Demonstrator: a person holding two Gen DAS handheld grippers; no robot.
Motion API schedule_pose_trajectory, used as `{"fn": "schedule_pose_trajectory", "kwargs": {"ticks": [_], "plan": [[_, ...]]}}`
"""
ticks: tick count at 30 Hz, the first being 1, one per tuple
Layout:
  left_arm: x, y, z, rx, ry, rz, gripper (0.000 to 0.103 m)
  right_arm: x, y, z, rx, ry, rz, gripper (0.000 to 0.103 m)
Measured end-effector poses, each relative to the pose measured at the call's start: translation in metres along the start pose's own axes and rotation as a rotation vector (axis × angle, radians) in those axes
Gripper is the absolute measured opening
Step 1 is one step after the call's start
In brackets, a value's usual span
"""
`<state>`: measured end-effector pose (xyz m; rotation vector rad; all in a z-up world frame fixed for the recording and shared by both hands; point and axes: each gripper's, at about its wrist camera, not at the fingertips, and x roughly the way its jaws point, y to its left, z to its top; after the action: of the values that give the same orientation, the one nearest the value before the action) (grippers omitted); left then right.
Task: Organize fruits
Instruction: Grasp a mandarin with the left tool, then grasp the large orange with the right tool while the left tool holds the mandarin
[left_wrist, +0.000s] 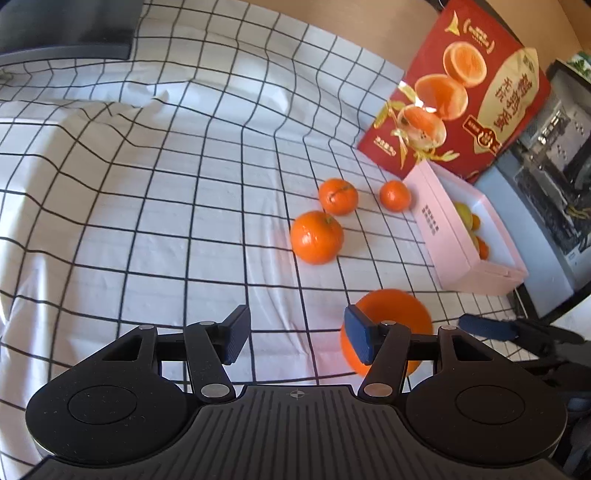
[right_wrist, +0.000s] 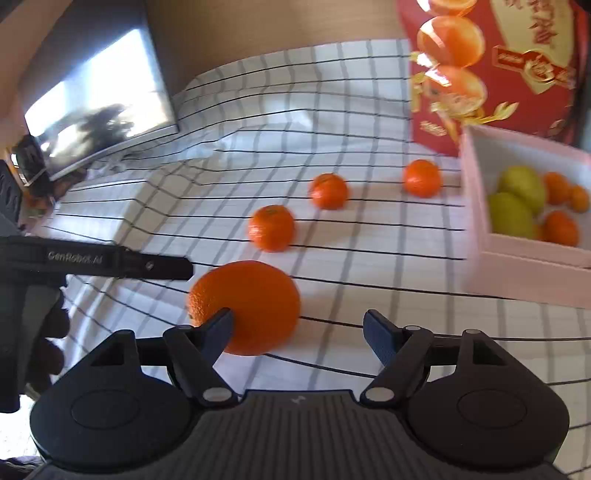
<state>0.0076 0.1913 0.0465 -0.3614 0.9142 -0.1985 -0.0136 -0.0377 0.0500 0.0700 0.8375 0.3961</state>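
Sorting is partly done: the pink box (right_wrist: 524, 258) at three o'clock in the right wrist view already holds two yellow-green fruits (right_wrist: 517, 206) and a few small oranges (right_wrist: 559, 227), while four fruits lie out on the checked cloth (left_wrist: 147, 206) covering the table. The big orange (right_wrist: 245, 306) lies nearest; three smaller mandarins (right_wrist: 272, 228) trail off toward one o'clock, the last one close to the box. The right tongs (right_wrist: 297, 332) stand open, empty, with the big orange just beyond the left pad (not between the pads yet). The left tongs (left_wrist: 297, 338) are open and empty too, the orange behind their right pad. The other tongs' arm crowds the orange from nine o'clock; a red fruit carton (left_wrist: 454, 96) stands behind the box.
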Motion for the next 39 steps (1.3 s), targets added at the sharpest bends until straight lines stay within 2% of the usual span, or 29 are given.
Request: {"fn": "schedule_pose_trajectory", "kwargs": {"ticks": [2,6,8,14,18,19,22,25,27,30,34,37,39], "plan": [[0.004,-0.005,0.003,0.031,-0.001,0.007,0.061,-0.002,-0.004,-0.002,0.002,-0.002,-0.029,0.077],[0.019,-0.020,0.024,0.160,-0.044,0.062,0.061,-0.007,-0.014,-0.006,0.018,0.000,-0.096,0.077],[0.034,-0.026,0.036,0.211,-0.040,0.075,0.061,-0.009,-0.019,-0.009,0.033,0.003,-0.137,0.077],[0.079,-0.041,0.051,0.315,-0.011,0.118,0.061,-0.028,-0.031,-0.019,0.068,-0.012,-0.187,0.077],[0.091,-0.045,0.051,0.328,0.004,0.133,0.060,-0.041,-0.034,-0.025,0.076,-0.018,-0.189,0.077],[0.093,-0.046,0.050,0.334,0.004,0.142,0.056,-0.044,-0.033,-0.027,0.081,-0.022,-0.183,0.077],[0.093,-0.045,0.049,0.338,-0.005,0.151,0.054,-0.051,-0.025,-0.029,0.084,-0.031,-0.116,0.078],[0.086,-0.038,0.048,0.298,-0.006,0.130,0.053,-0.049,-0.001,-0.028,0.011,-0.020,-0.035,0.081],[0.079,-0.035,0.046,0.279,-0.001,0.119,0.053,-0.037,0.018,-0.028,-0.074,0.025,-0.001,0.081],[0.066,-0.030,0.037,0.266,0.015,0.097,0.053,-0.020,0.035,-0.032,-0.163,0.056,-0.031,0.081],[0.048,-0.023,0.017,0.236,0.032,0.060,0.053,-0.008,0.023,-0.033,-0.183,0.074,-0.090,0.080],[0.038,-0.024,0.004,0.222,0.052,0.039,0.053,-0.015,-0.001,-0.030,-0.125,0.067,-0.038,0.080],[0.035,-0.027,-0.002,0.220,0.065,0.024,0.053,-0.024,-0.014,-0.028,-0.094,0.038,-0.039,0.082]]}}
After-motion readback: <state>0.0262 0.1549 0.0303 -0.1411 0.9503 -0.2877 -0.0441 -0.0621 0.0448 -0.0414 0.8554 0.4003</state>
